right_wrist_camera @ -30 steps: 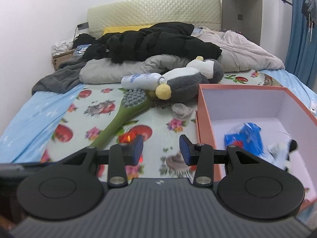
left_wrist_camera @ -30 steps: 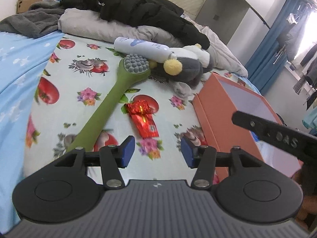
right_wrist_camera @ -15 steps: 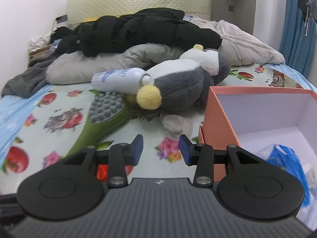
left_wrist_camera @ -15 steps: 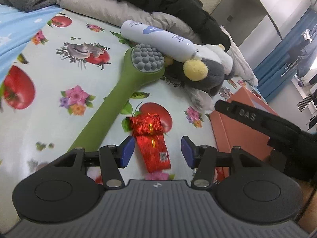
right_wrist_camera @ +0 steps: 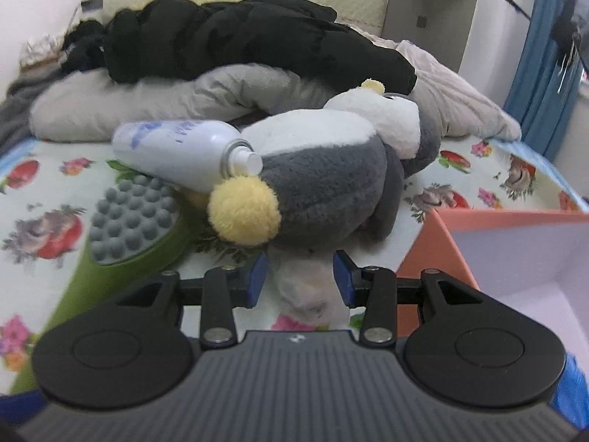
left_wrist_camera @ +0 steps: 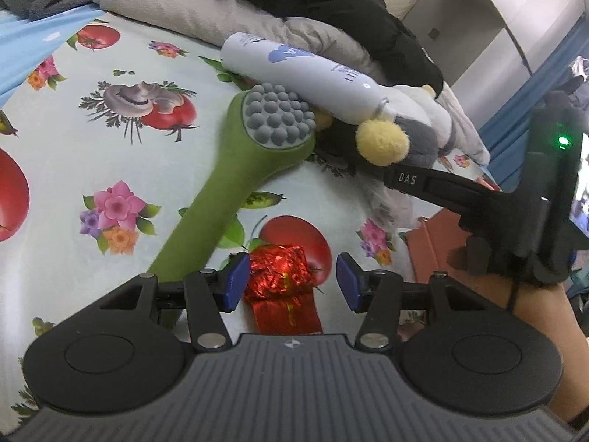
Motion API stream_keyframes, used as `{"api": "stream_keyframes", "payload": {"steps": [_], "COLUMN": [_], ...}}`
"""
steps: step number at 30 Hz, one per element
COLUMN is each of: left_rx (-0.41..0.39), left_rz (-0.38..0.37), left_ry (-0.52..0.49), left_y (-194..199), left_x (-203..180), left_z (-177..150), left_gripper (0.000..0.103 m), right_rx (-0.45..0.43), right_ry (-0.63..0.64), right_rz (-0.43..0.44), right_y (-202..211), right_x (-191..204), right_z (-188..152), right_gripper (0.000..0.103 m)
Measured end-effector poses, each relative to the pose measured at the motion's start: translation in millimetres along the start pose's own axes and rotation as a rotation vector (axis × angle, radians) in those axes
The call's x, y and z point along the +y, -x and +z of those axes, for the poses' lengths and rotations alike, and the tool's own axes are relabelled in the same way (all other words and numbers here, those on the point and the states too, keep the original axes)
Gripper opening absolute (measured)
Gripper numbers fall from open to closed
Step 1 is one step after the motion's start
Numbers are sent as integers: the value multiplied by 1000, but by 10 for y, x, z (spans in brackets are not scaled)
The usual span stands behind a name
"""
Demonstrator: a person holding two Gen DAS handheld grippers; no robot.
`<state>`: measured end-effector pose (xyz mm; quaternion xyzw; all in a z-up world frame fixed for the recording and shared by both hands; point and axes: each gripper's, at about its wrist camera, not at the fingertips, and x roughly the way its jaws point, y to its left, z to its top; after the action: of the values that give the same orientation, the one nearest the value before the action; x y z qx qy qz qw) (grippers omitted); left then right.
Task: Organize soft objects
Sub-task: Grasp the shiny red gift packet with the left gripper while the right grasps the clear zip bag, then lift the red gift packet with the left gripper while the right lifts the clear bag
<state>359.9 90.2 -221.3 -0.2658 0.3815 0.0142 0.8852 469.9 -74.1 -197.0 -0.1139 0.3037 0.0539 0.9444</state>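
Left tongs [left_wrist_camera: 291,281]: jaws apart, nothing clamped; the blue pads stand either side of the red foil packet without pressing it.
Red foil packet [left_wrist_camera: 281,276]: lies flat on the bed sheet [left_wrist_camera: 121,147], its crumpled top end between the left tongs' pads, nearer the left pad; whether it touches that pad cannot be told; the rest runs back under the tool body.
Right tongs [right_wrist_camera: 300,278]: jaws apart, gripping nothing; a pale soft thing [right_wrist_camera: 307,287] sits blurred in the gap, too unclear to name, and contact with the pads cannot be told.
Plush penguin [right_wrist_camera: 331,180]: grey and white, lying on its side on the sheet just beyond the right tongs; its yellow pompom foot [right_wrist_camera: 243,211] is above and left of the gap.
Spray bottle [right_wrist_camera: 180,151]: white, on its side, nozzle against the penguin, resting over the massager head.
Green massager [left_wrist_camera: 239,169]: long handle running diagonally, grey nubbed head beside the penguin; its handle passes just left of the left tongs.
Orange box [right_wrist_camera: 515,258]: open, right of the right tongs, near the penguin.
Bedding behind: grey pillow [right_wrist_camera: 147,99] with black clothing [right_wrist_camera: 239,40] piled on it.
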Motion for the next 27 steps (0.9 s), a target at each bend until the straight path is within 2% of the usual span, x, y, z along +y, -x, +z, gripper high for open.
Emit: {"api": "stream_keyframes", "payload": {"steps": [3,9,12,15,20,25,26,27], "left_rx": [27,41,37,34,28,24,25,23], "left_rz": [39,37,21,21,33,53,63,80], "left_ry": [1,18,33,41,31,-11,-23,-40], "left_y": [-69,-116,-134,-167,-216,-241,-251,-260], "left_x": [11,64,62,37,-17,-65,-73,-87], "left_z": [0,-11,-16,-11,-22,-54,-64,-78], "left_gripper": [58,58,58,58,58,58,56,50], "right_rx": [20,76,86,86,54,59,59,60], "right_ry": [57,67,59,47,40,6,0,-3], "right_rz": [-51,-58,-53,-52,-11,30,38,46], "right_y": [-142,-269,-247,-198,13,180,208,245], "right_x": [48,53,38,37,67,31,16,10], "right_z": [-9,-70,-72,-77,-57,-117,-130,-150], "right_gripper": [43,40,24,18,17,17,17,17]}}
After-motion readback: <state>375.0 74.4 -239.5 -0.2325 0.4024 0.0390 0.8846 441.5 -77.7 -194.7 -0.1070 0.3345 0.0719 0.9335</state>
